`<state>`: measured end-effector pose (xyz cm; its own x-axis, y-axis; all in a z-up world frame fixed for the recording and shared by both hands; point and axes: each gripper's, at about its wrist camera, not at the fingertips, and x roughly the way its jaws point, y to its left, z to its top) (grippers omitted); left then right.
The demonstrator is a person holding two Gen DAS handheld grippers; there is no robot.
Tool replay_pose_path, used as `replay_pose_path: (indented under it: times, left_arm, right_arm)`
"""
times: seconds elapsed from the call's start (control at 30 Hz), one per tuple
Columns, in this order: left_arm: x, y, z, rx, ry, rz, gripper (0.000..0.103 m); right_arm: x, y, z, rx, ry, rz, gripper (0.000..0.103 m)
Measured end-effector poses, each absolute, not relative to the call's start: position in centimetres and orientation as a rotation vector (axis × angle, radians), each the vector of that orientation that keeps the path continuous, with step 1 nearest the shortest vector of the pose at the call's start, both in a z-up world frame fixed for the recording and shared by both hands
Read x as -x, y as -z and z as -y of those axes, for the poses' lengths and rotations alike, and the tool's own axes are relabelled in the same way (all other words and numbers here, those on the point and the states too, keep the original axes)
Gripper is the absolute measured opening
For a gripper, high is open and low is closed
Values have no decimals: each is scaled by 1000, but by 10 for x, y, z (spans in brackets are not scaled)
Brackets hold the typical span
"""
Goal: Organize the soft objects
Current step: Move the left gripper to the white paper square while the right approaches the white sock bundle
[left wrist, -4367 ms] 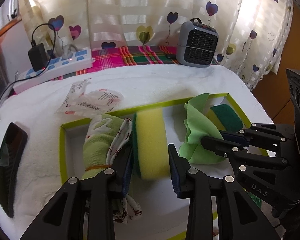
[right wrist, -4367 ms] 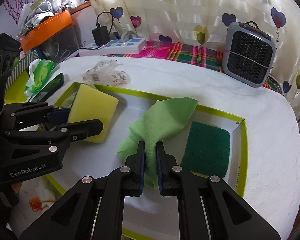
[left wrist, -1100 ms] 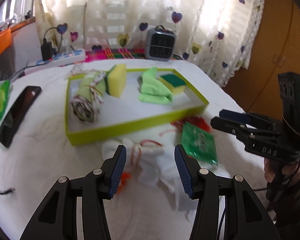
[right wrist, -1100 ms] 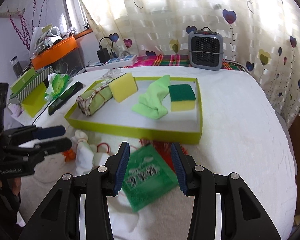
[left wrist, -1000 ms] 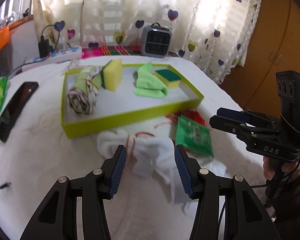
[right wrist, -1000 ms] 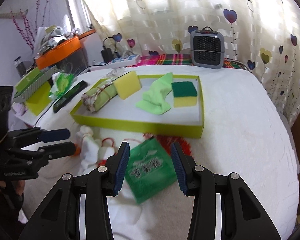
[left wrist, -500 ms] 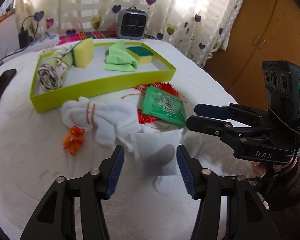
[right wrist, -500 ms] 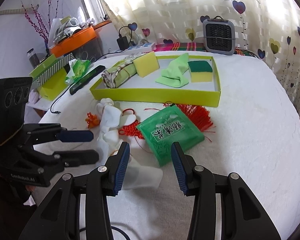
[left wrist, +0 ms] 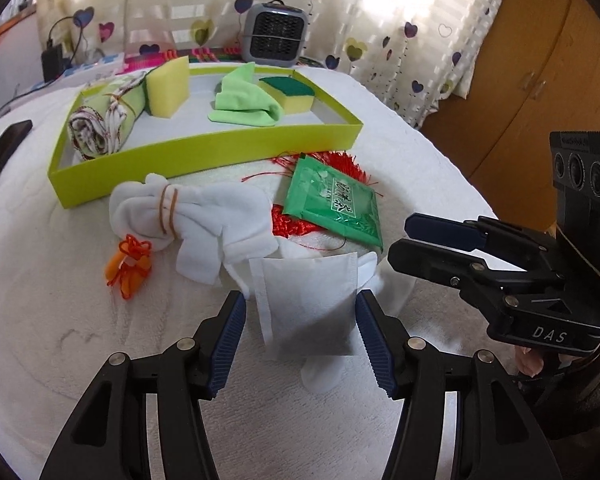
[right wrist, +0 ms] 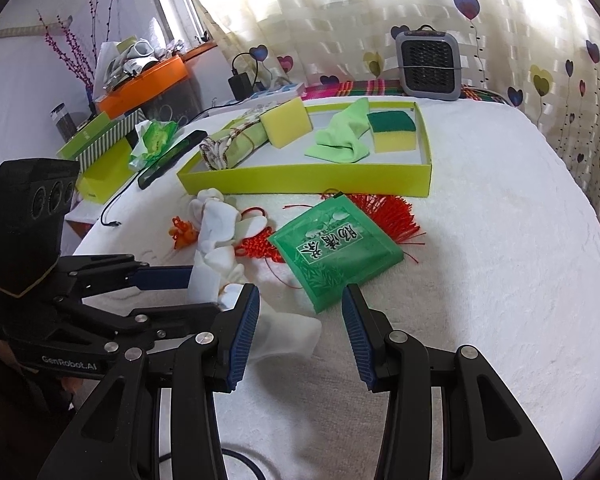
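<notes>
A lime tray point(left wrist: 204, 151) holds a rolled patterned cloth point(left wrist: 108, 118), a yellow sponge point(left wrist: 168, 86), a green cloth point(left wrist: 242, 100) and a green-topped sponge point(left wrist: 290, 94). In front of it lie a banded white cloth bundle point(left wrist: 188, 216), an orange knot point(left wrist: 130, 266), red tassels point(right wrist: 384, 210), a green packet point(left wrist: 334, 202) and a white pouch point(left wrist: 306, 304). My left gripper point(left wrist: 298, 338) is open, its blue pads on either side of the pouch. My right gripper point(right wrist: 300, 334) is open and empty above the towel, just before the green packet point(right wrist: 336, 246).
A small grey heater point(left wrist: 276, 34) and a power strip point(right wrist: 278, 90) stand behind the tray. A black phone point(right wrist: 172, 156), green boxes point(right wrist: 100, 148) and an orange bin point(right wrist: 148, 80) lie at the left. A wooden cabinet point(left wrist: 520, 72) stands at the right.
Both grippers let go of the sponge and green cloth in the tray, pulled back toward the near edge, and now hover open over the loose items; the left one moved up around the white pouch.
</notes>
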<state>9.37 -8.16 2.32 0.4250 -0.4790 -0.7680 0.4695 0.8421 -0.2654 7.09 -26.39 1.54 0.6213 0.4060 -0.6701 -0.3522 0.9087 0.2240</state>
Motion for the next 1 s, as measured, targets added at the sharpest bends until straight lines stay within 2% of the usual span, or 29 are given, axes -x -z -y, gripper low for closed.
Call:
replay_pose_path:
  times: [0.1,0.17,0.4,0.47,0.53,1.0]
  left_arm:
    - [-92,-23,83,8,584,-963,56]
    - [-92,-23,82,11,579,-962,53]
    - [-87,-26,78,24,583,-949,30]
    - [-86,-26,78,23,586,-949,29]
    - [-84,-28,77,28,592,-946,23]
    - [-77,-38,40,86,539,-910,23]
  right_arm:
    - [-71,-14,264,-75,-436,-790,44]
    - [-70,-14,264,-76,-439,-791,44]
    - [-67,-13,262,-77,-439,-791,44]
    - [-66,-13,262,-78,-438,-791,44]
    - [-66,-13,263,-78,-439,-791,44]
    - [-61,-16,259,-71,-447,-782,44]
